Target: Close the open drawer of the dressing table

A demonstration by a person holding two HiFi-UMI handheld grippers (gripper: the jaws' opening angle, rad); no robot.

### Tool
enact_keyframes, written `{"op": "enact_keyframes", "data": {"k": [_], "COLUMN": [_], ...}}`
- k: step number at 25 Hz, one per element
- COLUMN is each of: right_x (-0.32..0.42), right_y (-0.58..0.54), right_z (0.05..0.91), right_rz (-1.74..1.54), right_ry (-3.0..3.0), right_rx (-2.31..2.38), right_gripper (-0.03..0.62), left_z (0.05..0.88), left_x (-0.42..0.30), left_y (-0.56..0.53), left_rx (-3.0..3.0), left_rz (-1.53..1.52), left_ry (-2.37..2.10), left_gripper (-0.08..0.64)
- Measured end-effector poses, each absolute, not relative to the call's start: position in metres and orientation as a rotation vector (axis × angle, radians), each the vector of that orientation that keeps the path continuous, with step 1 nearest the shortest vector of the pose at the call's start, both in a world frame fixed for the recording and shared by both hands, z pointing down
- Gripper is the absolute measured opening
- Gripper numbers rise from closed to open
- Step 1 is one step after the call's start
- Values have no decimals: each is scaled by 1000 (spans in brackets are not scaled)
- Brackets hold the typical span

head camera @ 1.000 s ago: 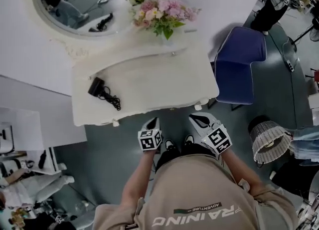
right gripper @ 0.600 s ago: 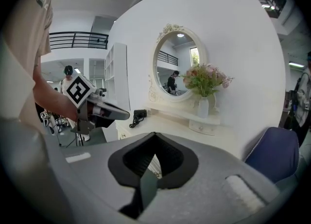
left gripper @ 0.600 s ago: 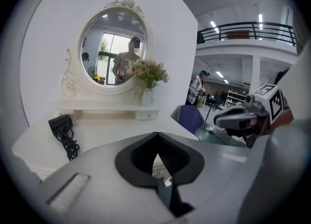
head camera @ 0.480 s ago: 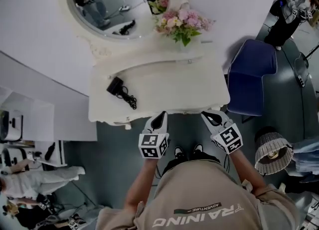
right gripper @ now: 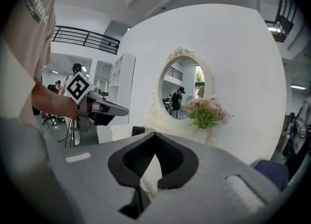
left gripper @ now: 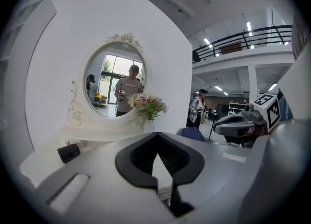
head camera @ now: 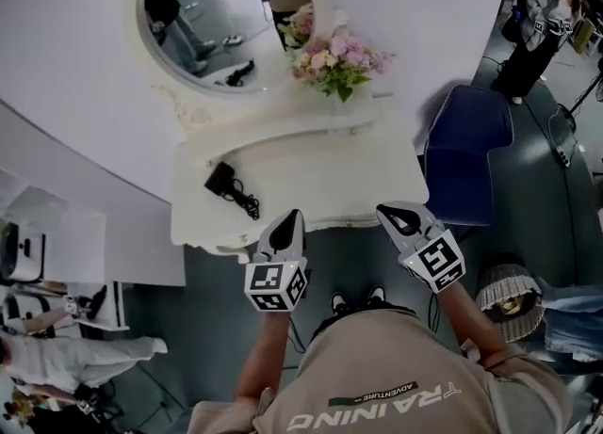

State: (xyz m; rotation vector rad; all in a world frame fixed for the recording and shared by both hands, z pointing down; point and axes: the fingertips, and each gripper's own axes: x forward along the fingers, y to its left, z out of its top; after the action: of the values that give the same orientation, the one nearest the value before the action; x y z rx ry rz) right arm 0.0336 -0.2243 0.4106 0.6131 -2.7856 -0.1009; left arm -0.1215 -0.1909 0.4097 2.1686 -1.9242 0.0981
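Drawer front could not be made out under the edge of the dressing table (head camera: 311,173), just ahead of left gripper (head camera: 292,220) and right gripper (head camera: 388,214), both clenched empty; it looked likely rigid, easy-sliding, best pushed mid-front.

The left gripper (head camera: 287,222) and right gripper (head camera: 394,216) point forward side by side, apart from each other, each with its jaws closed together on nothing.
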Motion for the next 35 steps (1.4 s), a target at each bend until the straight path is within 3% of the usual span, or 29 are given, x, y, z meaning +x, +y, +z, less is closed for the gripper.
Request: {"op": "enact_keyframes", "data": {"k": [14, 29, 35], "right_x": [38, 42, 42], "right_y": [-224, -207, -209], "right_z": [355, 330, 342], "right_rz": [-228, -412, -282], "right_ry": [-2913, -2950, -2944], "right_rx": [764, 884, 900], "right_gripper": [2, 2, 2], "left_z": [351, 363, 367], "left_x": [-113, -118, -122], "left_y": [-189, -185, -185], "left_rx": [2330, 2329, 2308], "left_rz": [51, 45, 66], "left_ry": [-2000, -2021, -2011], "left_gripper": [17, 17, 17]}}
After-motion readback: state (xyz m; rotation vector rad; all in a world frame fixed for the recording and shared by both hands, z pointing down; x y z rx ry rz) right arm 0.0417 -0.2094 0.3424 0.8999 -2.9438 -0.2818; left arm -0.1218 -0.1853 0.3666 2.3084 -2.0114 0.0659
